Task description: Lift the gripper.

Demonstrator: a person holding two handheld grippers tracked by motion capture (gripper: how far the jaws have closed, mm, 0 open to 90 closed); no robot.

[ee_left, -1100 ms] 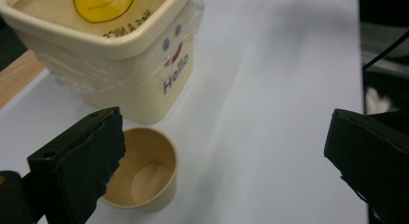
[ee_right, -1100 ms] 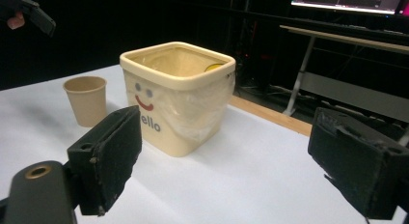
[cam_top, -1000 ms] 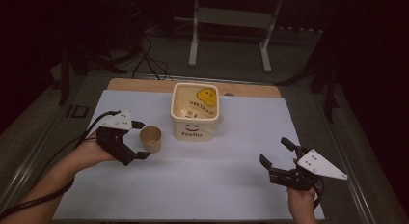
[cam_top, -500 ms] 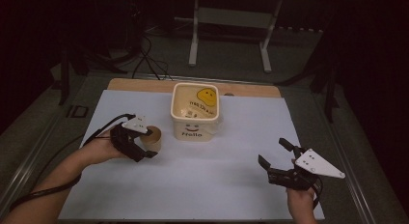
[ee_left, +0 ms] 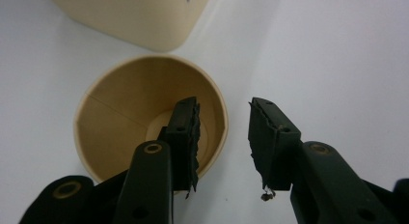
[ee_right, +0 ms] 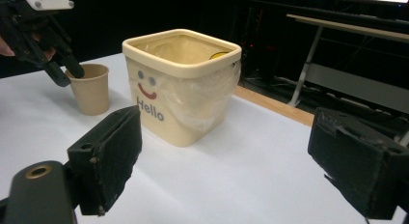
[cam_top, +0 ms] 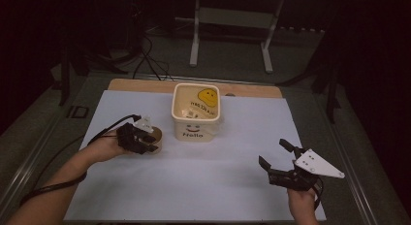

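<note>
A brown paper cup (cam_top: 157, 134) stands upright on the white sheet, left of a cream tub (cam_top: 196, 113) with a smiley face and "Hello" on it. My left gripper (cam_top: 148, 144) reaches down over the cup's rim. In the left gripper view one jaw is inside the cup (ee_left: 120, 118) and the other outside, with the cup wall between them. The left gripper (ee_left: 224, 108) has just been closing, and a gap still shows beside the outer jaw. My right gripper (cam_top: 272, 152) hovers open at the front right, holding nothing. From the right gripper view, the cup (ee_right: 91, 91) sits beside the tub (ee_right: 178, 89).
The white sheet (cam_top: 218, 186) covers the table, with a wooden strip (cam_top: 145, 84) along its far edge. A metal stand (cam_top: 230, 36) rises on the floor behind. A cable (cam_top: 53, 186) trails from the left gripper past the forearm. The tub has a thin plastic liner (ee_right: 212, 103).
My left gripper moved right and down onto the cup, and its jaws narrowed around the rim. The right gripper stayed put.
</note>
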